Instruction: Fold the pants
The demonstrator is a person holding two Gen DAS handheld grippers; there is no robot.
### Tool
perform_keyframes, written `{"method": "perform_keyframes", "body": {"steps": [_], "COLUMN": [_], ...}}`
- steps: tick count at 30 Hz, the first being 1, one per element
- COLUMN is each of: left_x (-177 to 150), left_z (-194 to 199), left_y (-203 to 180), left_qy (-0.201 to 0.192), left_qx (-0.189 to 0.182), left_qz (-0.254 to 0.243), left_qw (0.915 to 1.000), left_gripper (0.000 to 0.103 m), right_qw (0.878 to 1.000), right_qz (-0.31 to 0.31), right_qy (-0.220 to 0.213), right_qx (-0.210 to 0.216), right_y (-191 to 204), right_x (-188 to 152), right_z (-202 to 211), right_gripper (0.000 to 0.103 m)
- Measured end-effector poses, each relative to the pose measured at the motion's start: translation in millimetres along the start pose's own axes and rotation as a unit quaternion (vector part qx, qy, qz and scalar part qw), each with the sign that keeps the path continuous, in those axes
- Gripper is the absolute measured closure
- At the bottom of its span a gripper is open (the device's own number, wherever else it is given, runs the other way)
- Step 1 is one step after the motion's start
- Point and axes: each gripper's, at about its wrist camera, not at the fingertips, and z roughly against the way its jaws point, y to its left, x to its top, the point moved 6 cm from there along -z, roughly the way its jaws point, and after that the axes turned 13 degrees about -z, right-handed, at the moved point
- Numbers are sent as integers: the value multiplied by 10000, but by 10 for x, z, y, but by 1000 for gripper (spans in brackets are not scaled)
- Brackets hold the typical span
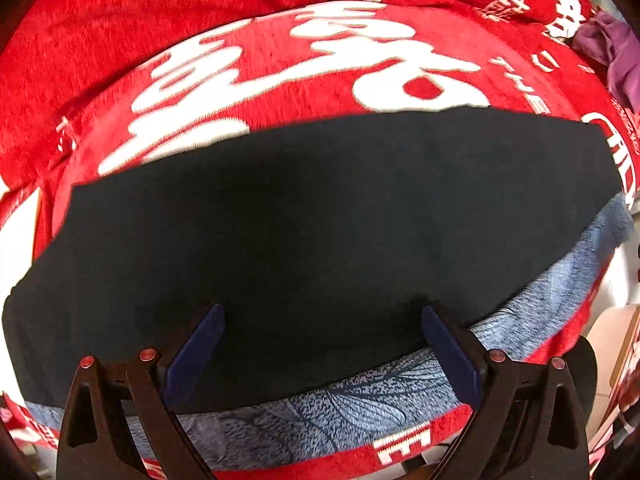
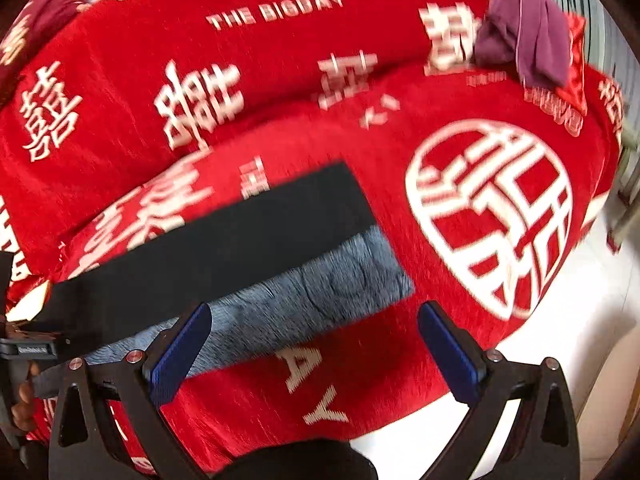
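Black pants (image 1: 320,220) lie flat and folded lengthways on a red bed cover, with their blue-grey fleecy lining (image 1: 340,408) showing along the near edge. My left gripper (image 1: 322,316) hangs open just above the near edge of the pants, nothing between its blue pads. From the right wrist view the pants (image 2: 224,248) run from the left edge to the middle, the lining strip (image 2: 304,300) below them. My right gripper (image 2: 314,316) is open over the cover at the right end of the lining, holding nothing.
The red bed cover (image 2: 360,80) with white lettering spans both views. A purple garment (image 2: 524,44) lies crumpled at the far right of the bed. A hand on the other gripper's handle (image 2: 24,396) shows at the left edge. White floor (image 2: 580,320) lies beyond the bed's right edge.
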Motion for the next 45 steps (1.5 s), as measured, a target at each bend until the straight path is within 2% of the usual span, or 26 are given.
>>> {"method": "perform_keyframes", "body": {"steps": [7, 10, 17, 19, 20, 22, 25, 28, 30, 31, 35, 37, 39, 40, 42, 45], "left_x": [67, 164, 344, 397, 429, 460, 490, 503, 512, 516, 520, 529, 516, 495, 461, 432], "left_z": [-24, -47, -92, -66, -53, -59, -165, -180, -194, -194, -201, -197, -169, -141, -83, -199], "left_y": [7, -57, -114, -157, -211, -279, -390, -367, -354, -358, -369, -359, -319, -289, -240, -189], "left_qy": [-34, -48, -13, -33, -58, -42, 66, 55, 81, 83, 64, 105, 156, 180, 72, 263], "left_qx": [87, 168, 274, 186, -34, -134, 152, 50, -20, -7, 51, -16, -73, -73, -206, -31], "left_qz": [64, 82, 195, 238, 262, 286, 134, 266, 275, 266, 276, 285, 358, 443, 611, 670], "left_qw": [9999, 9998, 9994, 9995, 9996, 9995, 9998, 9996, 9996, 9996, 9996, 9995, 9992, 9988, 9979, 9974], "left_gripper": [0, 0, 1, 1, 1, 1, 0, 0, 0, 0, 0, 0, 0, 0, 0, 0], "right_qw": [9986, 9976, 9982, 9972, 9967, 9960, 9938, 9910, 9876, 9855, 9827, 9767, 9744, 9735, 9734, 9763], "right_qz": [-313, -448, -434, -594, -657, -719, -773, -875, -973, -1017, -1087, -1218, -1279, -1321, -1238, -978], "right_qy": [389, 510, 405, 447, 467, 505, 543, 434, 444, 473, 143, 93, 200, 301, 158, -133], "right_qx": [-185, -131, -95, -24, 36, 186, 595, 917, 1150, 1273, 1493, 1765, 1838, 1841, 1922, 1924], "right_y": [-259, -302, -302, -377, -411, -468, -479, -471, -451, -426, -386, -359, -342, -343, -291, -172], "right_x": [-80, -105, -41, -37, -47, -96, -179, -181, -171, -163, -14, 80, 142, 153, 201, 250], "right_z": [-321, -379, -371, -400, -407, -404, -400, -411, -445, -487, -529, -547, -622, -663, -561, -344], "right_gripper": [0, 0, 0, 0, 0, 0, 1, 4, 13, 13, 13, 25, 84, 85, 88, 88]}}
